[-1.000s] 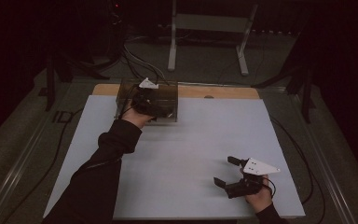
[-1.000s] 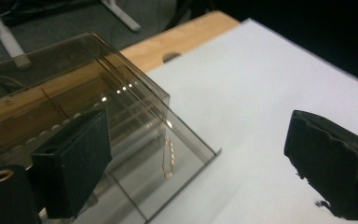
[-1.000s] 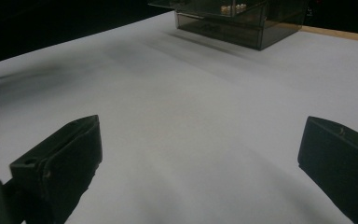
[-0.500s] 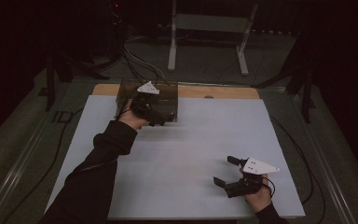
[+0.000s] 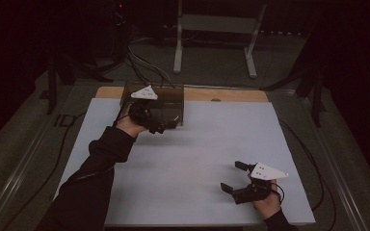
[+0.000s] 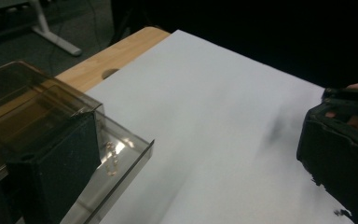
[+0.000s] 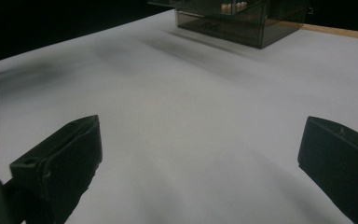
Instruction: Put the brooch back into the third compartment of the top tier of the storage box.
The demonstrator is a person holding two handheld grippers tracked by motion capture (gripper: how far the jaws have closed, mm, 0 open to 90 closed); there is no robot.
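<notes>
Two grippers over a white table

Left gripper gapes beside the smoky box; right gripper rests spread near the front edge.

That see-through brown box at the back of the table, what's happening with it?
A person works two handheld grippers over a white-covered table. The left gripper sits by the clear smoky-brown plastic box, jaws open, one beside its wall, gripping nothing. Something small and pale lies inside. The right gripper waits open near the front edge.

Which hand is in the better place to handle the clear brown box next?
Left. The left tool sits open right beside the clear brown box at the table's far edge, while the right tool rests open on the near side, far from it.
</notes>
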